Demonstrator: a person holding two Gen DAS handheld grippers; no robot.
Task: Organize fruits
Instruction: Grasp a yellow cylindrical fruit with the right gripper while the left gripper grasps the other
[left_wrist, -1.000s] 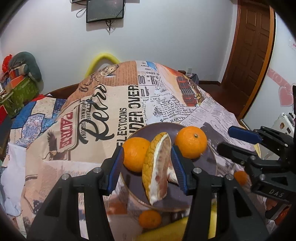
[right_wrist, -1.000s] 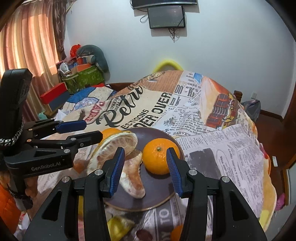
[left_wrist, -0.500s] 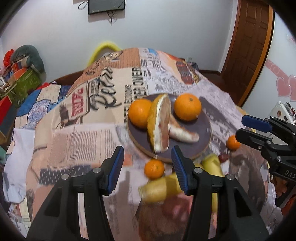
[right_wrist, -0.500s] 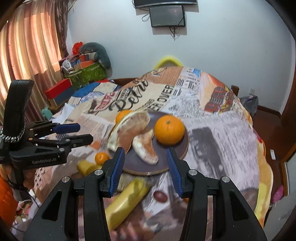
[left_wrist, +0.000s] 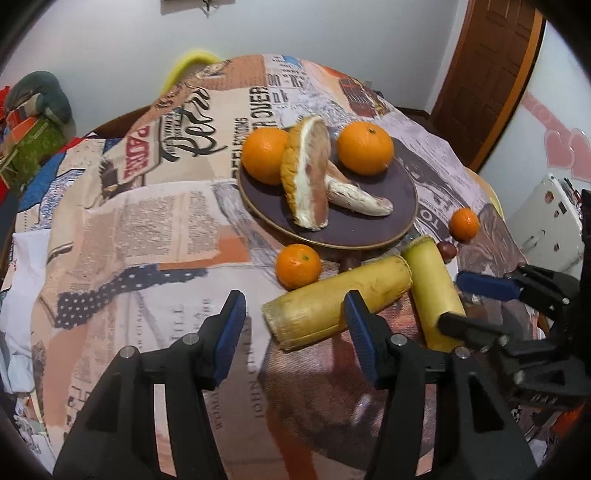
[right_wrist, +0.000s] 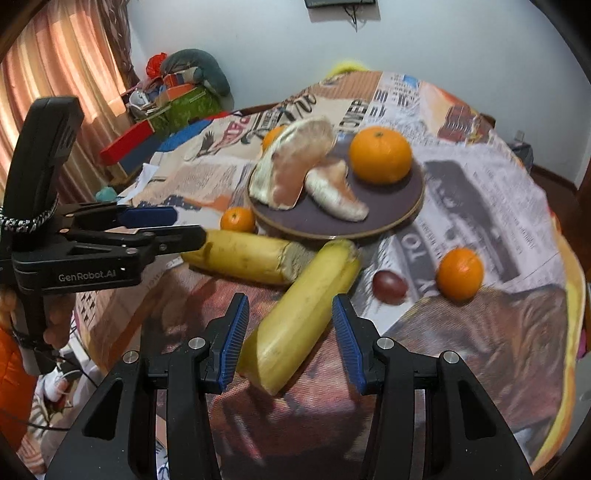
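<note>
A dark round plate (left_wrist: 391, 192) (right_wrist: 391, 206) holds two oranges (left_wrist: 365, 147) (right_wrist: 380, 155), a pomelo wedge (left_wrist: 306, 173) (right_wrist: 295, 166) and a peeled segment (left_wrist: 358, 195). In front of it lie two yellow cut banana pieces (left_wrist: 340, 299) (right_wrist: 303, 314), two small tangerines (left_wrist: 298, 266) (right_wrist: 460, 273) and a dark grape (right_wrist: 388, 282). My left gripper (left_wrist: 295, 328) is open and empty, just before the left banana piece. My right gripper (right_wrist: 288, 336) is open, its jaws either side of the other banana piece, apart from it.
The table is covered with a newspaper-print cloth (left_wrist: 147, 206). Boxes and cushions (right_wrist: 177, 96) are piled at the far left by a curtain. A wooden door (left_wrist: 487, 74) stands at the right. The table edge falls away close to both grippers.
Both grippers have pulled back from the plate toward the table's near edge. The banana pieces, tangerines and grape have come into view. Both stayed open.
</note>
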